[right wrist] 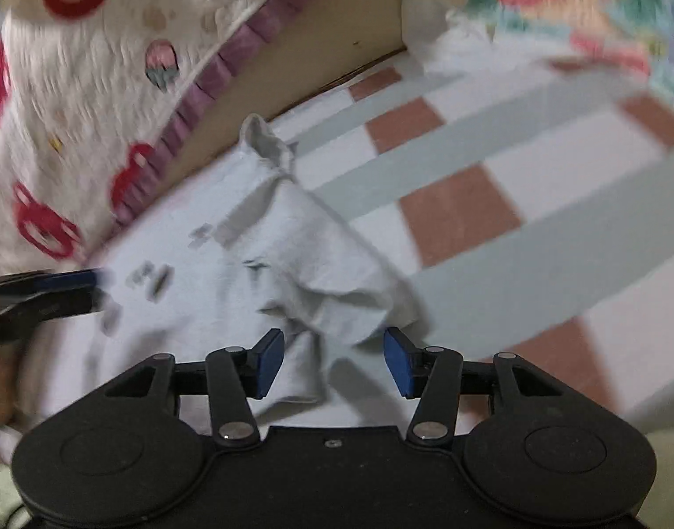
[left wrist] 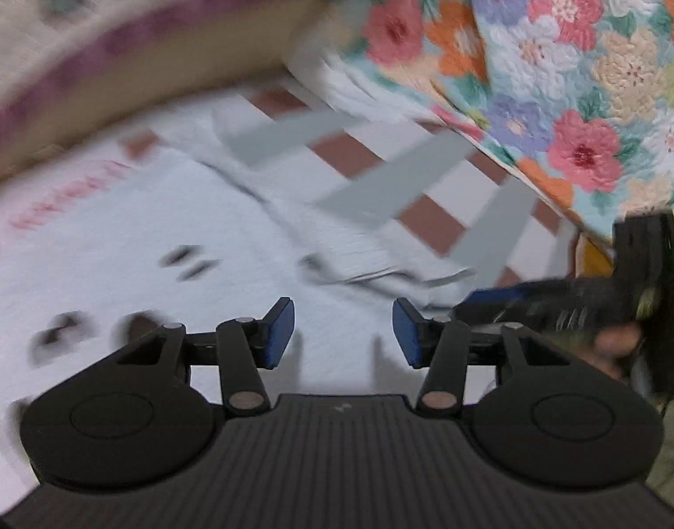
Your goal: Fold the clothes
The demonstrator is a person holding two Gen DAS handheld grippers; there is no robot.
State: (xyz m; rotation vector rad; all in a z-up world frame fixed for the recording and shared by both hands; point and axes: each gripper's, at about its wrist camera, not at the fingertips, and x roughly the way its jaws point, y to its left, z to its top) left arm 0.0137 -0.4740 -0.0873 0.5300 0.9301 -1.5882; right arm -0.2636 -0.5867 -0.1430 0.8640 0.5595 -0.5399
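A white garment (left wrist: 169, 238) with small dark marks and pink lettering lies spread on a checked sheet (left wrist: 429, 220). My left gripper (left wrist: 343, 330) hovers just above it, open, with nothing between the blue pads (left wrist: 277, 330). In the right wrist view the same white garment (right wrist: 293, 264) shows a bunched, folded-over sleeve. My right gripper (right wrist: 335, 363) is open, and a crumpled edge of the cloth lies between its pads (right wrist: 268, 363). The right gripper (left wrist: 513, 299) also shows at the right edge of the left wrist view. The left gripper (right wrist: 72, 284) enters at the left of the right wrist view.
A floral quilt (left wrist: 579, 88) is heaped at the right. A white blanket with red prints and a purple border (right wrist: 72, 110) lies at the left over a tan headboard (right wrist: 315, 57). The grey, white and brown checked sheet (right wrist: 513, 185) stretches to the right.
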